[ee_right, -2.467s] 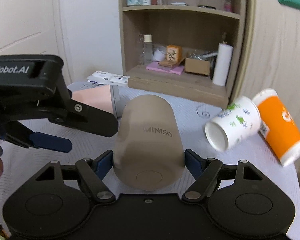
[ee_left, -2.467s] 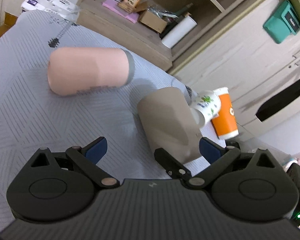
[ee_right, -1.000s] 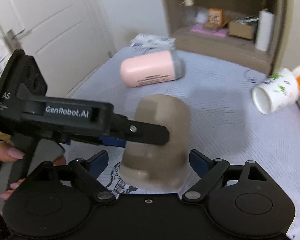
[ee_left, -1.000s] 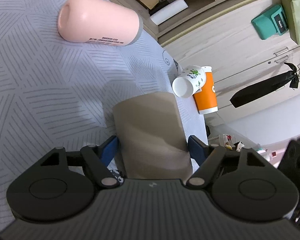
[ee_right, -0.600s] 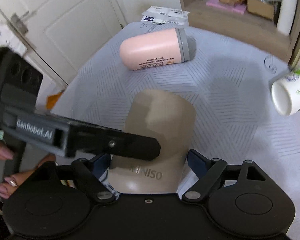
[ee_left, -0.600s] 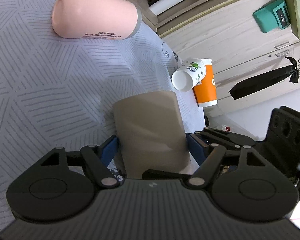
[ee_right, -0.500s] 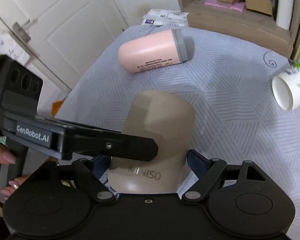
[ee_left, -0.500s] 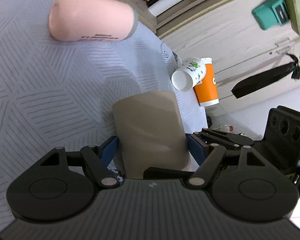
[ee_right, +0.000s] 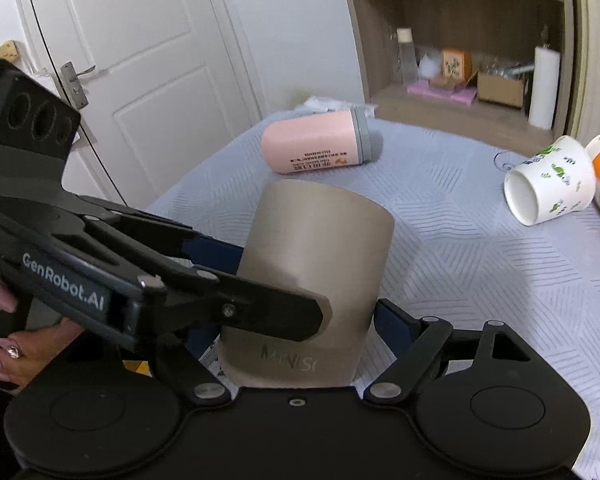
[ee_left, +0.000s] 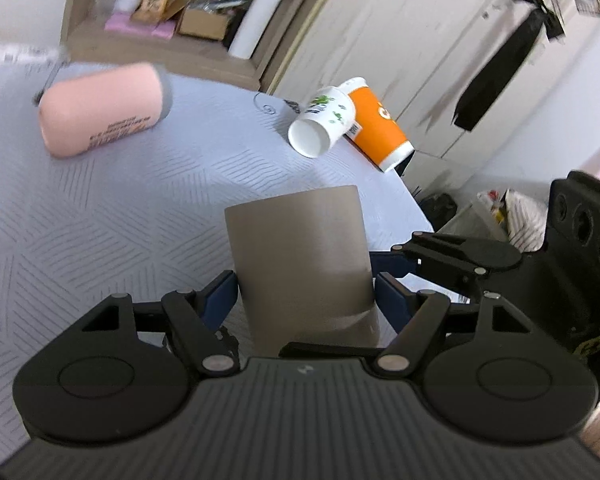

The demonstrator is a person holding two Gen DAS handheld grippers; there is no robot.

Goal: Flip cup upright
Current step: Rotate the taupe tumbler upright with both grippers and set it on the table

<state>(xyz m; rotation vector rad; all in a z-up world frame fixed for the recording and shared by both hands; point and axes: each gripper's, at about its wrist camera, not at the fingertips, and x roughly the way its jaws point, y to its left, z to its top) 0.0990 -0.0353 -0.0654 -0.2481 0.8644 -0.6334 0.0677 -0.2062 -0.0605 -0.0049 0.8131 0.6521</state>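
Observation:
A taupe MINISO cup [ee_left: 300,256] stands near the table's near edge with its flat end up; its mouth does not show. It also shows in the right wrist view [ee_right: 312,272]. My left gripper [ee_left: 302,300] is shut on its lower part, blue pads on both sides. My right gripper [ee_right: 296,328] also has its pads against the cup's sides, from another direction. The left gripper's body [ee_right: 100,272] crosses in front of the cup in the right wrist view.
A pink tumbler [ee_right: 316,146] lies on its side farther back on the grey cloth-covered table [ee_right: 480,248]. A white printed cup [ee_right: 548,182] and an orange cup [ee_left: 376,128] lie at the right edge. A wooden shelf [ee_right: 460,92] stands behind, a door [ee_right: 140,72] at left.
Both grippers closed on the taupe cup and turned it from lying to standing on end. Since half a second ago the views tilted up toward the shelf; the cup stays gripped.

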